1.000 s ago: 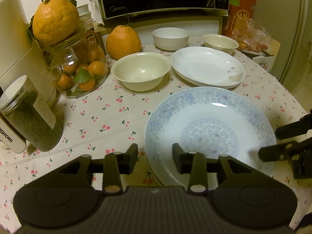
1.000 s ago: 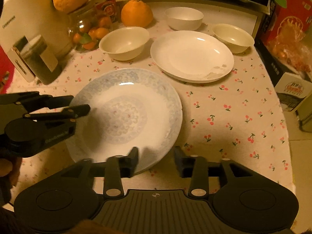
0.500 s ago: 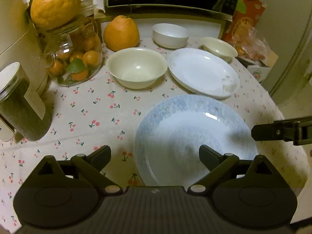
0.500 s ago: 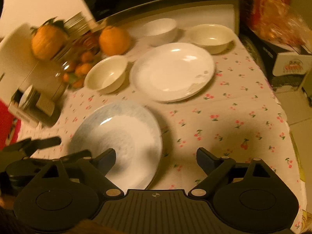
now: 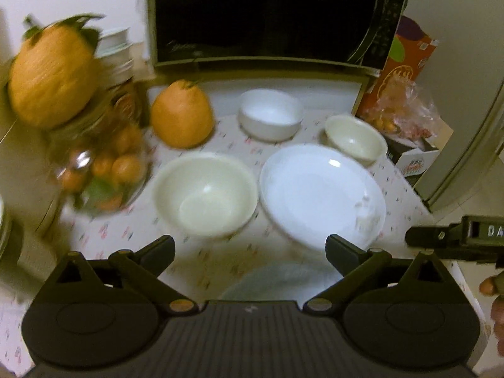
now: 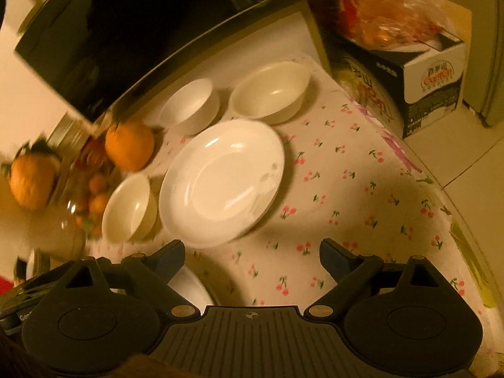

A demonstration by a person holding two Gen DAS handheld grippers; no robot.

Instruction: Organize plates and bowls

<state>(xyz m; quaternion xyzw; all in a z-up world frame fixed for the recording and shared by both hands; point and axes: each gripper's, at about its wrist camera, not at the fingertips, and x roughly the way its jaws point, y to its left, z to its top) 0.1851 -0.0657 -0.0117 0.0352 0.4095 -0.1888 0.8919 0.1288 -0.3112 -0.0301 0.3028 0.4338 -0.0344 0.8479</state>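
A white plate (image 5: 321, 193) lies mid-table, also in the right wrist view (image 6: 220, 182). A large cream bowl (image 5: 204, 195) sits left of it (image 6: 129, 209). A white bowl (image 5: 269, 113) and a small cream bowl (image 5: 356, 137) stand behind (image 6: 189, 105) (image 6: 271, 93). The blue-patterned plate (image 5: 280, 280) lies just under my left gripper (image 5: 250, 249), which is open and empty. Its edge shows in the right wrist view (image 6: 192, 289). My right gripper (image 6: 252, 255) is open and empty above the cloth; it also shows at the right edge of the left wrist view (image 5: 453, 242).
A microwave (image 5: 264, 15) stands at the back. An orange fruit (image 5: 181, 115) sits in front of it; a glass jar (image 5: 100, 167) of small oranges with a big fruit (image 5: 52, 86) on top stands left. Boxes (image 6: 434, 82) and a snack bag are at the right, past the table edge.
Both grippers opened from nearly shut and lifted forward. The blue plate has dropped below both views. The right gripper swung right and tilted toward the white plate.
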